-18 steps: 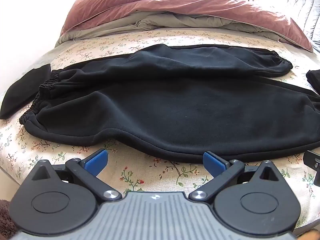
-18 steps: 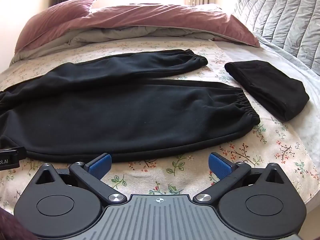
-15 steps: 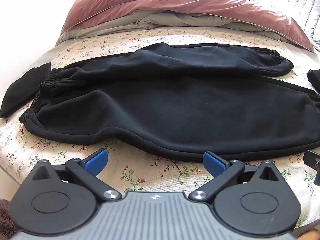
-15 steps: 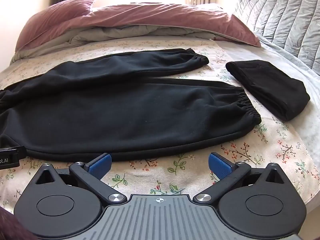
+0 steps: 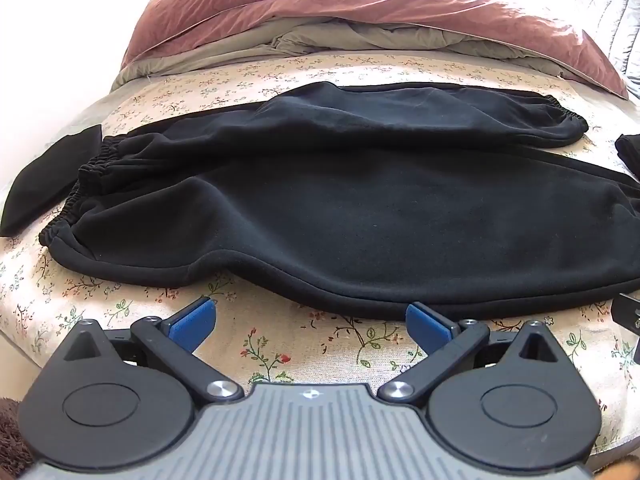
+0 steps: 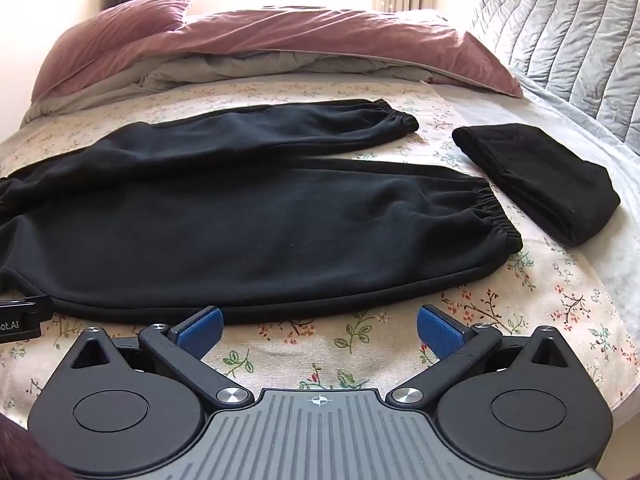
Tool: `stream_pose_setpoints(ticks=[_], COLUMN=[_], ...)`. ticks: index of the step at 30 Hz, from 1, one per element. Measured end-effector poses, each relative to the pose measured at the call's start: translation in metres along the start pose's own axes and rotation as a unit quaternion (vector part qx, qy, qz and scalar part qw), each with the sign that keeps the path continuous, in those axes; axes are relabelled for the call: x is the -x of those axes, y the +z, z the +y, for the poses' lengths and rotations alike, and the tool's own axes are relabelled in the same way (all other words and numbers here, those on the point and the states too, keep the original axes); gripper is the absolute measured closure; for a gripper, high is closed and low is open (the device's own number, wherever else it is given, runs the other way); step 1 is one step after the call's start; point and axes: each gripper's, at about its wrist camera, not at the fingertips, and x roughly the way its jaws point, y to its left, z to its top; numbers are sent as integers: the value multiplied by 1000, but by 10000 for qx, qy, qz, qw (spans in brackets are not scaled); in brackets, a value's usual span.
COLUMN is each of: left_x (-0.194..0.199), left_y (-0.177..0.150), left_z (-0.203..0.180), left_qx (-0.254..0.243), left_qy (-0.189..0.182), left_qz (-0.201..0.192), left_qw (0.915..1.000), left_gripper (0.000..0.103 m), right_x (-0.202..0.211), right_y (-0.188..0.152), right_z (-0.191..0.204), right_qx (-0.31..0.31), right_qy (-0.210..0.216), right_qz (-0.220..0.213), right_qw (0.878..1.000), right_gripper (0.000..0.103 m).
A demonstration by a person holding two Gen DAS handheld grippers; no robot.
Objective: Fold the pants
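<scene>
Black sweatpants (image 5: 360,216) lie spread flat across the floral bed sheet, waistband at the left, two cuffed legs pointing right. They also show in the right wrist view (image 6: 256,216), the near leg's cuff (image 6: 496,216) at right. My left gripper (image 5: 308,320) is open and empty, just short of the pants' near hem. My right gripper (image 6: 320,332) is open and empty, also just short of the near hem, further toward the cuffs.
A folded black garment (image 6: 540,180) lies right of the cuffs. Another black cloth (image 5: 48,176) lies left of the waistband. A mauve duvet (image 6: 280,44) and grey quilted headboard (image 6: 568,40) are behind. The bed edge is below both grippers.
Both grippers have crept slightly forward toward the near hem of the pants. The pants have not moved.
</scene>
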Motion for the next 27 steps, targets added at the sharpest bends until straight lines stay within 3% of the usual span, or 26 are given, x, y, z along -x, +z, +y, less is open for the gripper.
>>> stream_pose_setpoints(ticks=[27], left_x=[-4], left_y=[-2], left_z=[6], left_qx=[26], left_qy=[-115], left_qz=[-40], left_qw=[9999], left_gripper=[0], right_x=[-1], right_y=[6], right_z=[-10], right_qx=[-182], right_qy=[49], right_qz=[2], right_qw=[9998], right_gripper=[0])
